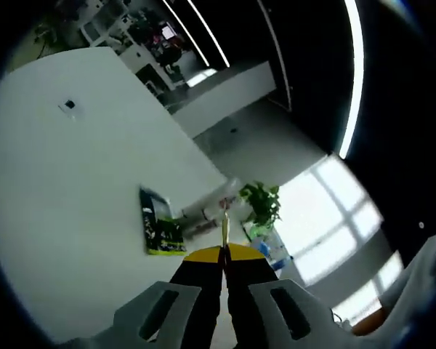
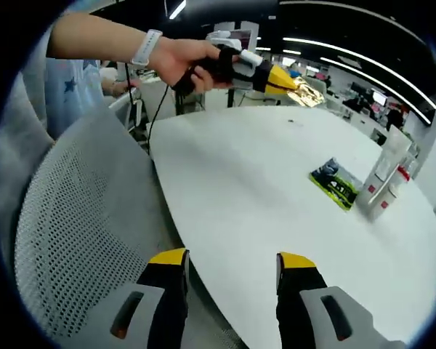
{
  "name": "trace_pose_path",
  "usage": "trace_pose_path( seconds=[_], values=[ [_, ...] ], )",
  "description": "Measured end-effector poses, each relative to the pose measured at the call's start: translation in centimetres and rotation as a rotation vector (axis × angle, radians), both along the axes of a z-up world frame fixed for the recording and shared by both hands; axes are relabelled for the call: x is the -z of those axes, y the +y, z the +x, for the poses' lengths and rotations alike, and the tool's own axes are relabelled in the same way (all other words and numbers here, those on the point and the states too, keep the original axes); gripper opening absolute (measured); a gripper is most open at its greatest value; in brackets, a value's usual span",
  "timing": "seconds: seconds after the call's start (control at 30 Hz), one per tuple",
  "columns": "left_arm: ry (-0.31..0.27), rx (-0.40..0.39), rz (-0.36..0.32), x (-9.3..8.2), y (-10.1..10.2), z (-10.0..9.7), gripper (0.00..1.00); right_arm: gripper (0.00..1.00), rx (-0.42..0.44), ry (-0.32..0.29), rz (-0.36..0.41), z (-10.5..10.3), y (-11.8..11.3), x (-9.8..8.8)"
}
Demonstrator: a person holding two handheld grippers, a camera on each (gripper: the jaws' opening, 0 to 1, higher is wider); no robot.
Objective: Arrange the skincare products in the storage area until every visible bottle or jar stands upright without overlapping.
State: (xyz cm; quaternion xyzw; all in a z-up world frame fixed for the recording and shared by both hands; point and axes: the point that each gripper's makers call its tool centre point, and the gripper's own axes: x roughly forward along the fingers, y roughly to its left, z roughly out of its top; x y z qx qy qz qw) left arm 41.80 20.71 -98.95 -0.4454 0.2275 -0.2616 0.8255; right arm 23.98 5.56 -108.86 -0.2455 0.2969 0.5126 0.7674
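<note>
White table (image 2: 261, 196) edge near; products (image 2: 384, 182) far side.

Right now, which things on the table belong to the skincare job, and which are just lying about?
Job:
- white tubes, standing at the table's far side
- left hand-held gripper, shut, held above the table
- right hand-held gripper, open

Lying about:
- green packet, flat beside the tubes
- mesh chair
- potted plant
- white table
</note>
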Motion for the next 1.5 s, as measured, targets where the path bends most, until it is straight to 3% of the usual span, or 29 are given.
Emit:
trace_pose_path(
  seconds=[0.13,0.37,0.6,0.97,1.03,1.17,1.23,1.37,1.5],
  values=[
    [0.011,0.000,0.012,0.4,0.2,1.5,0.00,0.46,0.000,0.019,0.013,-0.2,0.2,0.0],
    [0.091,0.001,0.081,3.1,0.5,4.9,0.00,0.44,0.006,0.028,-0.005,-0.1,0.0,0.4],
    [0.122,-0.051,0.037,4.0,1.0,8.2,0.00,0.43,0.011,0.037,-0.020,-0.1,-0.2,0.7],
    [0.266,-0.129,0.082,9.3,2.5,11.5,0.00,0.41,0.007,0.018,-0.056,0.0,-0.6,1.1],
    [0.308,-0.145,0.021,10.0,2.3,12.1,0.00,0.41,0.004,0.019,-0.069,0.0,-0.7,1.4],
    [0.342,-0.156,0.083,11.9,2.2,12.6,0.00,0.40,0.006,0.022,-0.071,0.0,-0.7,1.4],
    [0.365,-0.153,0.148,13.1,2.4,12.6,0.00,0.41,0.008,0.026,-0.072,0.0,-0.8,1.5],
    [0.373,-0.121,0.173,14.0,1.8,12.6,0.00,0.40,0.009,0.029,-0.080,0.0,-0.8,1.6],
    [0.350,-0.141,0.221,13.9,2.2,13.3,0.00,0.40,0.007,0.033,-0.092,-0.1,-0.9,1.9]
  ],
)
